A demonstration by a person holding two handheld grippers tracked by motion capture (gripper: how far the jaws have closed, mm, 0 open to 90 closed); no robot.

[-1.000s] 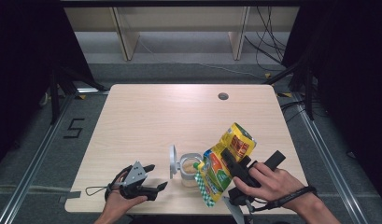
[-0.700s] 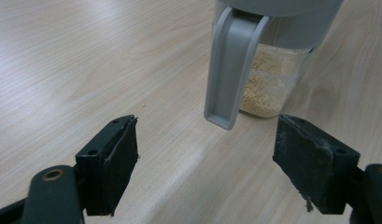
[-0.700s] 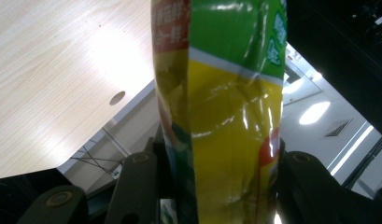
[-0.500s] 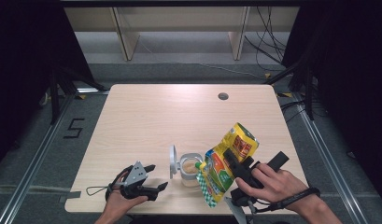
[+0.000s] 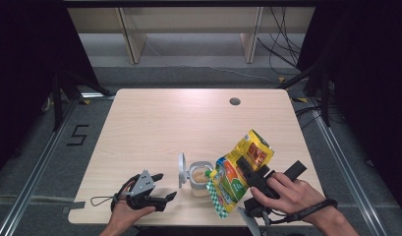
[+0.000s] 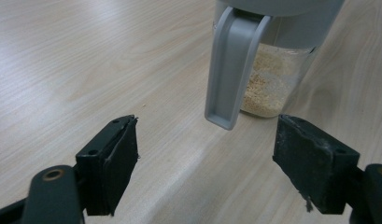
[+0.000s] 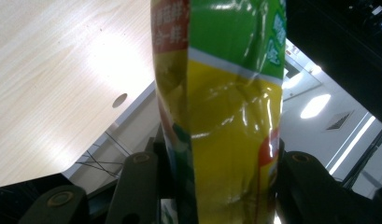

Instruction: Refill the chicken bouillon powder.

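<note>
A clear jar [image 5: 200, 177] with pale granules inside stands near the table's front edge, its grey lid [image 5: 182, 170] flipped up on the left side. My right gripper [image 5: 248, 173] is shut on a yellow and green pouch [image 5: 239, 169], tilted so its lower corner hangs over the jar's mouth. In the right gripper view the pouch [image 7: 226, 112] is squeezed between both jaws. My left gripper [image 5: 161, 187] rests open on the table, left of the jar. In the left gripper view the jar [image 6: 272, 79] and its hanging lid latch [image 6: 231, 70] lie just beyond the open jaws.
The light wooden table [image 5: 179, 123] has a round cable hole [image 5: 234, 101] at the back right. Dark curtains flank the table, and a shelf unit [image 5: 188, 29] stands behind it. Cables run across the floor at the back right.
</note>
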